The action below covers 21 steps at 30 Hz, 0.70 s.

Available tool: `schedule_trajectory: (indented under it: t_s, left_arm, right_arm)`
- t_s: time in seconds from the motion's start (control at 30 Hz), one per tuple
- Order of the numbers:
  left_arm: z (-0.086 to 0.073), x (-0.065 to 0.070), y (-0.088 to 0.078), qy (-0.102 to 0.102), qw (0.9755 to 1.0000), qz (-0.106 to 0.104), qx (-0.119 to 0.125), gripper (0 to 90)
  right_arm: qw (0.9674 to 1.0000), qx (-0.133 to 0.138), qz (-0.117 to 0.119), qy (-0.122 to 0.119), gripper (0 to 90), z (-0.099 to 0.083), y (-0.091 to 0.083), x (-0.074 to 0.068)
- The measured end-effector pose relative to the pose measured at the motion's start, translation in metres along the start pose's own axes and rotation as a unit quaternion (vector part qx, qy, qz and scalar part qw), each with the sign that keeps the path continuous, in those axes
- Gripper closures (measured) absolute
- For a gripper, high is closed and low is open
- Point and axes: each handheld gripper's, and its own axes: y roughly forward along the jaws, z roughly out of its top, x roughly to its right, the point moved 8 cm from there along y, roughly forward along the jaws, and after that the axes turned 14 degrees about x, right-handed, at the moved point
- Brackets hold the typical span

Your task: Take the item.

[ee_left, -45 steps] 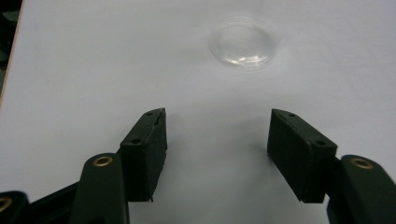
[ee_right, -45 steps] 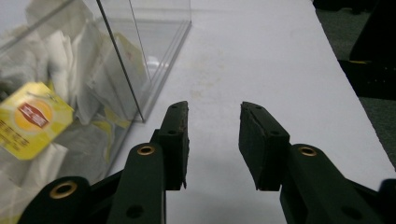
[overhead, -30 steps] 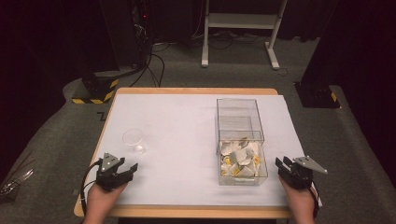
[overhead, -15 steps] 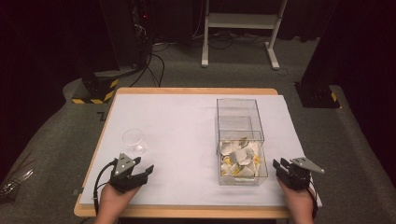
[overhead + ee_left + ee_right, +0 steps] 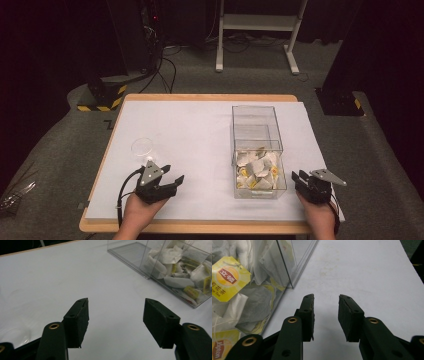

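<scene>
Left gripper (image 5: 169, 181): moved right, jaws spread, empty | right gripper (image 5: 298, 178): unmoved, narrowing, empty

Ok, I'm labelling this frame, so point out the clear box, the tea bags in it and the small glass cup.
clear box (image 5: 256, 116): high view, far rim.
tea bags (image 5: 257, 167): high view, middle of the pile.
glass cup (image 5: 142, 146): high view, its round mouth.

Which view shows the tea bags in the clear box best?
The right gripper view: the tea bags sit close up, yellow tags readable through the clear box wall. The left gripper view shows them farther off, at an angle; the high view shows a small pale heap.
</scene>
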Motion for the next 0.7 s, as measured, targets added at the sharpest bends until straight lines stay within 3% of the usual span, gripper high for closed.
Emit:
schedule_trajectory:
  t_s: [0.3, 0.7]
  left_arm:
    - [0.015, 0.030, 0.024, 0.009, 0.9993, -0.037, 0.006, 37.5]
    - [0.031, 0.057, 0.048, 0.009, 0.9974, -0.069, 0.018, 37.6]
  right_arm:
    - [1.0000, -0.002, 0.002, -0.004, 65.7, -0.001, 0.001, 0.000]
    - [1.0000, -0.006, 0.004, -0.004, 65.6, -0.003, 0.002, 0.000]
